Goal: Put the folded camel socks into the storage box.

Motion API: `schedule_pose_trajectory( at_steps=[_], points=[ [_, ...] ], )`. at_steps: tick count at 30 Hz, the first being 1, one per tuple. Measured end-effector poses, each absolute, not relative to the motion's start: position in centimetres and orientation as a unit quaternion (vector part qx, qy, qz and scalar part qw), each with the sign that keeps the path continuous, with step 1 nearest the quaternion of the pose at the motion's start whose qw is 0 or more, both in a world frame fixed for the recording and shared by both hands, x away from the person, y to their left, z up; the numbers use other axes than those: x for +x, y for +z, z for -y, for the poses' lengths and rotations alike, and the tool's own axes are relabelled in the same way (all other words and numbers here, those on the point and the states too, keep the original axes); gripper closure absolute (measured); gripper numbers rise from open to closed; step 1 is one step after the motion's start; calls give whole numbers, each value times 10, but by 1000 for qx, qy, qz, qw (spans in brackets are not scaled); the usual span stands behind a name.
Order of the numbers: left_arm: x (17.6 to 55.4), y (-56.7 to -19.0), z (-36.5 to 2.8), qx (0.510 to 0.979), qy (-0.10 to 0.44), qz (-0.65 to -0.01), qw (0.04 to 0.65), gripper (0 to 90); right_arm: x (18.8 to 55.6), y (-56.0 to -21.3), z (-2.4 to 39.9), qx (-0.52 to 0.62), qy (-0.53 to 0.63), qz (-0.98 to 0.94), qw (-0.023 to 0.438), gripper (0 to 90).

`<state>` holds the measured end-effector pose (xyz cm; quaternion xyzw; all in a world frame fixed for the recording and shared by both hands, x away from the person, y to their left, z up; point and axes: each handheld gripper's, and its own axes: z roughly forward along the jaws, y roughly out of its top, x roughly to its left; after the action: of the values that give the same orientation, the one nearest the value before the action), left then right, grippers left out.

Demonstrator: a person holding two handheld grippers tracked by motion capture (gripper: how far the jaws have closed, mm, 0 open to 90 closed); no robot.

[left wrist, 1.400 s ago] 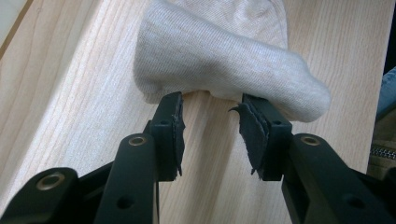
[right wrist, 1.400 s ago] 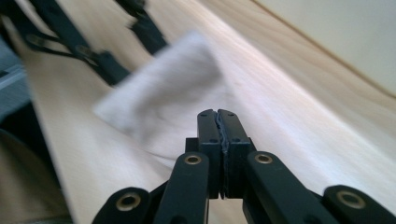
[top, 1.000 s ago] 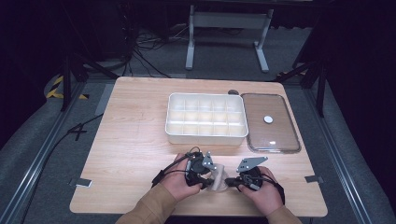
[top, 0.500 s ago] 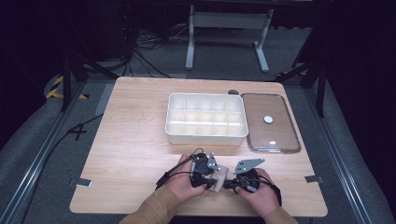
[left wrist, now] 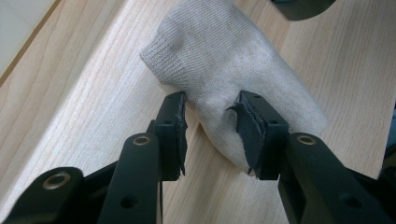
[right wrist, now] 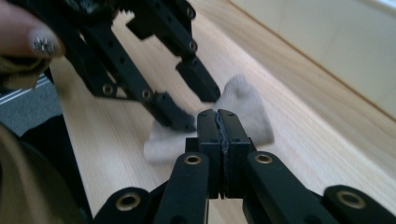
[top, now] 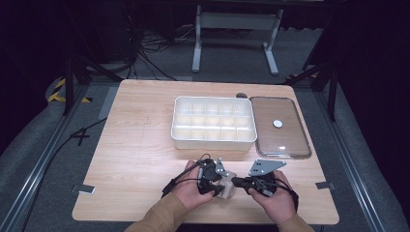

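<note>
A beige knitted sock [left wrist: 233,60] lies bunched on the wooden table near its front edge, also seen as the sock [top: 228,187] and the sock [right wrist: 247,107]. My left gripper [left wrist: 210,130] straddles its middle with both pads pressed into the cloth, and its jaws have just closed a little further. In the right gripper view the left gripper [right wrist: 194,109] reaches in from the upper left. My right gripper [right wrist: 219,126] is shut, pads together with nothing visible between them, just in front of the sock. From above, the left gripper [top: 220,186] and right gripper [top: 237,181] meet at the sock.
A white tray [top: 212,142] with several compartments stands at mid-table. Its clear lid [top: 280,130] lies flat to the right of it. The table's front edge [top: 203,221] runs just below the person's hands. Bare wood [top: 135,164] stretches to the left.
The right gripper has lifted slightly beside the sock. The left hand and the sock stay where they were.
</note>
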<state>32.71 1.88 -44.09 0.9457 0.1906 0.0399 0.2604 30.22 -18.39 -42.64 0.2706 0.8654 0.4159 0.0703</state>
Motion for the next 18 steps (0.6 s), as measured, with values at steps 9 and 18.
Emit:
schedule_pose_trajectory(
  at_steps=[9, 18],
  points=[
    [326, -441, -19, 945, 35, -188, 265, 628, 306, -444, 176, 280, 409, -866, 67, 838],
    [326, -442, -19, 944, 26, -189, 270, 628, 311, -459, 179, 277, 383, -879, 59, 809]
  ],
)
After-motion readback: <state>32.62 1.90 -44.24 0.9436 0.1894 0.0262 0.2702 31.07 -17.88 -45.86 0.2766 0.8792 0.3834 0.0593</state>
